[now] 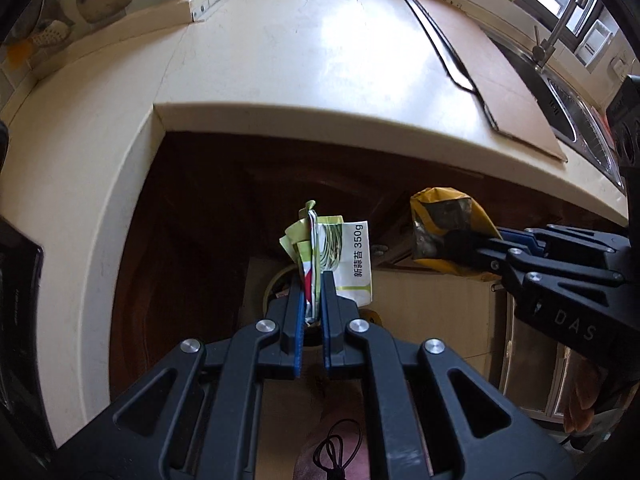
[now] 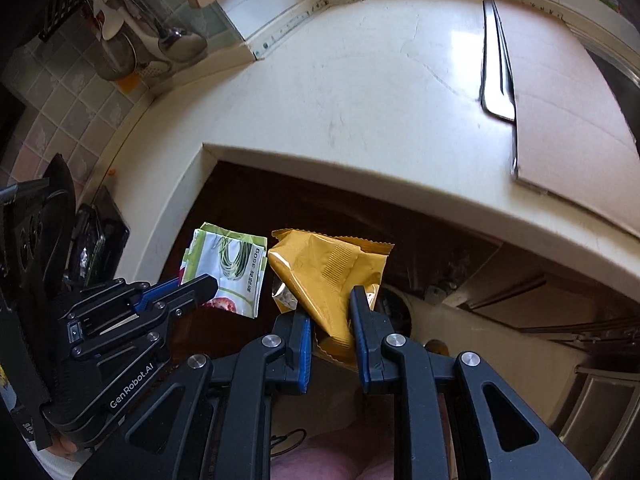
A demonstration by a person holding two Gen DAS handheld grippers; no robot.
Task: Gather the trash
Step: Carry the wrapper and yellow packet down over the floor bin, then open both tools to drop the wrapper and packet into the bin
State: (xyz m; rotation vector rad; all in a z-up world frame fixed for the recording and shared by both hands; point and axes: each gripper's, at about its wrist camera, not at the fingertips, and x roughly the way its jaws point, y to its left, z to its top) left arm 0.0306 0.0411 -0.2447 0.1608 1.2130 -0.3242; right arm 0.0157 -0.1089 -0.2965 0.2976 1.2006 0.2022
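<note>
trash in both tools. my left tool (image 1: 313, 280) is clamped on a green-and-white wrapper (image 1: 340, 256), thin glossy film, crumpled and folded along the pinched edge, printed with green stalks and "350g". its long axis runs straight out along the fingers, free end pointing away from the camera. the blue ribbed pads (image 1: 298, 312) squeeze its lower edge.

my right tool (image 2: 330, 312) is clamped on a yellow snack bag (image 2: 324, 272), creased foil-lined film with a serrated seal strip across the far end and a silver inside showing at the torn corner. it stands up out of the jaws, long axis along the fingers, leaning slightly left in the right wrist view.

both pieces hang in the air in front of the cream stone bench (image 1: 280, 60), past its rounded edge and over the dark recess below it, side by side and close together, whether touching i can't tell. on the bench lies a flat brown cardboard sheet (image 2: 568, 92).
</note>
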